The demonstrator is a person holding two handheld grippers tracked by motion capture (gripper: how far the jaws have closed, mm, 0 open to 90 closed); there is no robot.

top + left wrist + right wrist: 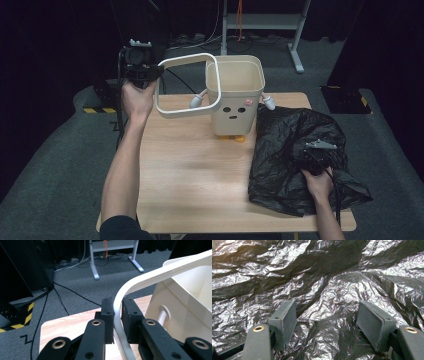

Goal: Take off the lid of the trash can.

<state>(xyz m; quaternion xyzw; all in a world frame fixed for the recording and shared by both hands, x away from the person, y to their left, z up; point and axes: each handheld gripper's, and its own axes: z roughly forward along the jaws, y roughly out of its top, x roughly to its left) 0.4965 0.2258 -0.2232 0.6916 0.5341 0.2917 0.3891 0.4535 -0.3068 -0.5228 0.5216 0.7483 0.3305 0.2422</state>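
My left gripper (117, 322) pinches the bin's loose rim ring (186, 85), lifted left of the bin (235, 95); the thin rim may slip. My right gripper (327, 320) gapes over the bag (295, 155).

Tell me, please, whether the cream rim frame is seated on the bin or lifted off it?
Lifted off. The left tool grips the rim frame and holds it tilted beside the bin, whose top is uncovered.
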